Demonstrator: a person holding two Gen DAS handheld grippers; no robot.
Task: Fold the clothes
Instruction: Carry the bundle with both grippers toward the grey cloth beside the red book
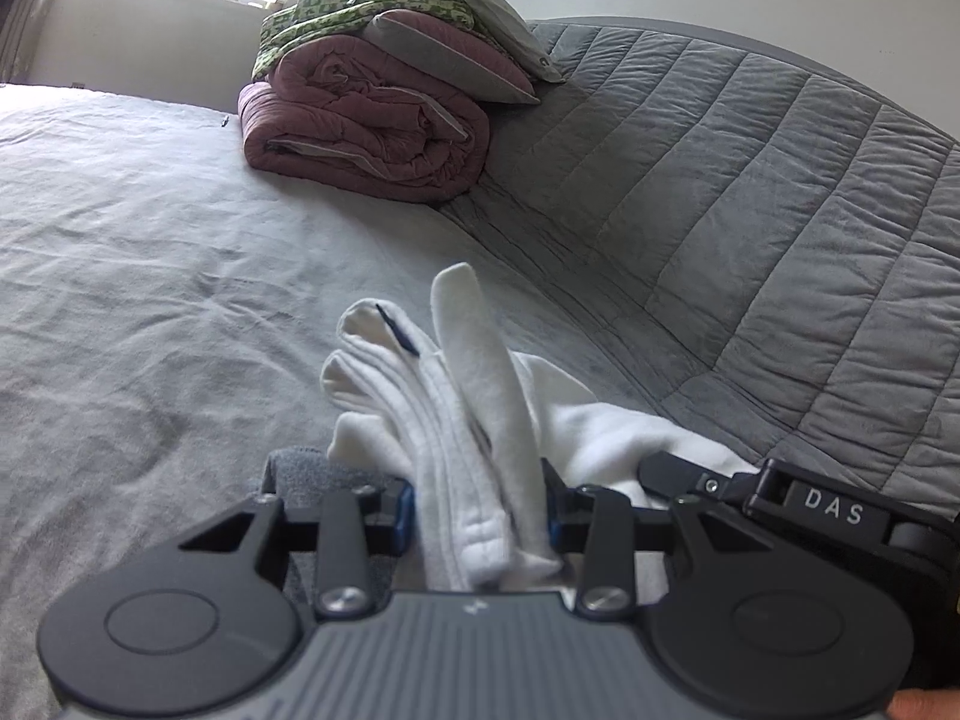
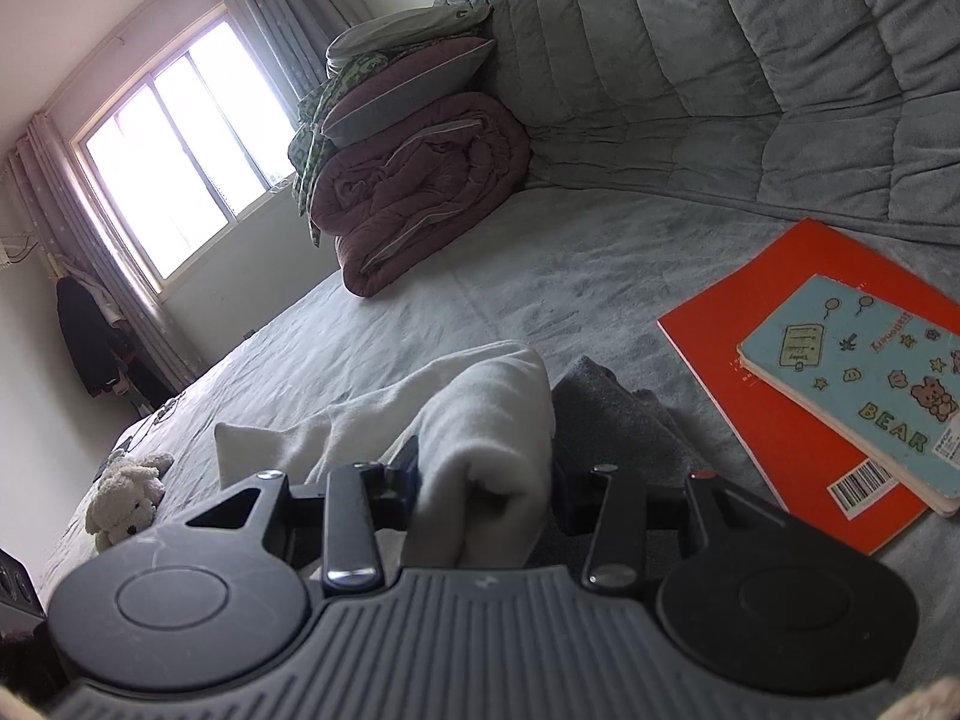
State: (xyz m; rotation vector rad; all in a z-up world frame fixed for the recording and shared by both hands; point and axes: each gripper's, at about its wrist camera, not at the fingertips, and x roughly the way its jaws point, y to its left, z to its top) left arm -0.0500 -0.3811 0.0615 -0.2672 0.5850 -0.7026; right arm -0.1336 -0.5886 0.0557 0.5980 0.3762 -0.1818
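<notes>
Nearest, the left gripper point(image 1: 480, 510) is pinching a bunched edge of the white garment point(image 1: 474, 396), several layers standing up between its jaws. The right gripper point(image 2: 483, 480) is likewise clamped on a thick roll of that white cloth, which in its view droops to the left onto the bed point(image 2: 540, 252). The right gripper's body also shows at the right edge of the left view, so the two grips seem close together.

The step looks like lifting an edge to carry it over. To do it well, I judge both grips should keep level and move together, holding the edge taut between them so the layers do not slip or twist, then lay it down flat.

Just beyond the right gripper lies a grey cloth point(image 2: 606, 402); right of it, two books point(image 2: 840, 372). Far left sits a plush toy point(image 2: 126, 498). Farthest, a stack of bedding point(image 1: 372, 114) rests against the quilted backrest point(image 1: 750, 180).
</notes>
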